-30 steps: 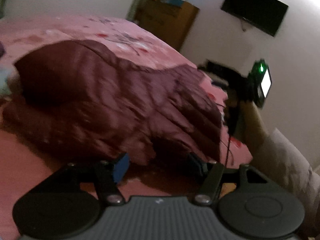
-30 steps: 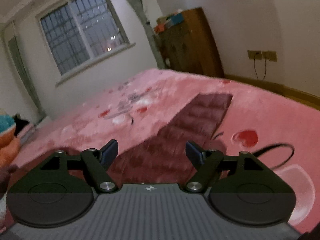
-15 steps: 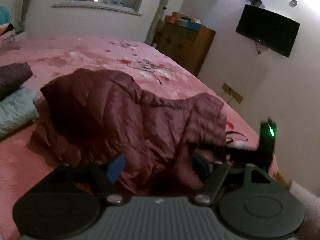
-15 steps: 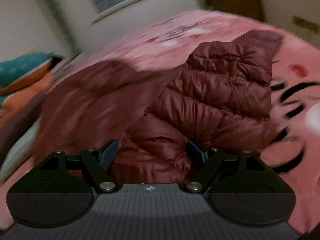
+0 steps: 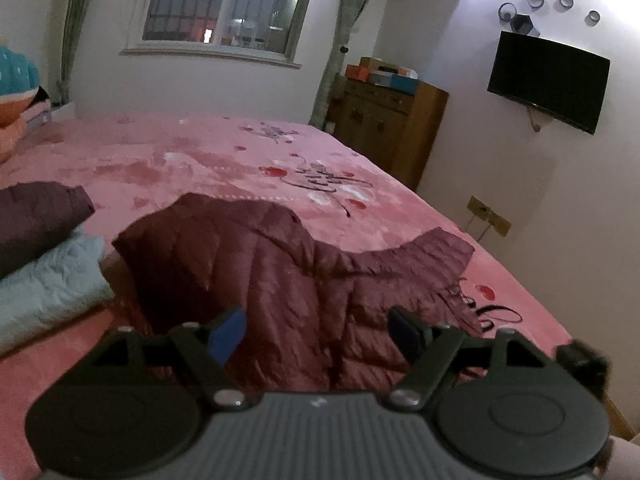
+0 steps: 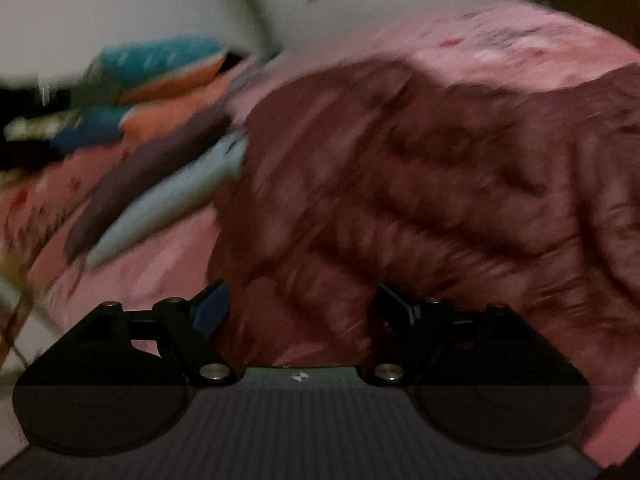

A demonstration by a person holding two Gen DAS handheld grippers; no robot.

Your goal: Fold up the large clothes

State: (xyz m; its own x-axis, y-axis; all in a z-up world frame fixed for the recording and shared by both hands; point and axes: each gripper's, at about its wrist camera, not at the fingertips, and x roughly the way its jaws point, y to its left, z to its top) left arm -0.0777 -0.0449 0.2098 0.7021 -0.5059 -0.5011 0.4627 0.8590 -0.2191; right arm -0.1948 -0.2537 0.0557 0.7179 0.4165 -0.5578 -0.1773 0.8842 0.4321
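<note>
Blurring smears my right view; the maroon jacket (image 6: pixel 420 184) fills it. Bedspread (image 5: pixel 248 152) script (image 5: pixel 324 178) is unreadable. My left gripper (image 5: pixel 318 330), just widening, and right gripper (image 6: pixel 302 304) gape, holding nothing.

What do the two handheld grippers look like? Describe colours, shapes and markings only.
Both are alike. The left gripper has a grey ribbed body with a small white mark, two round black discs beside it, black linkage arms with silver pivot screws, and blue-padded fingers. The right gripper matches, looking darker in its blurred view.
</note>
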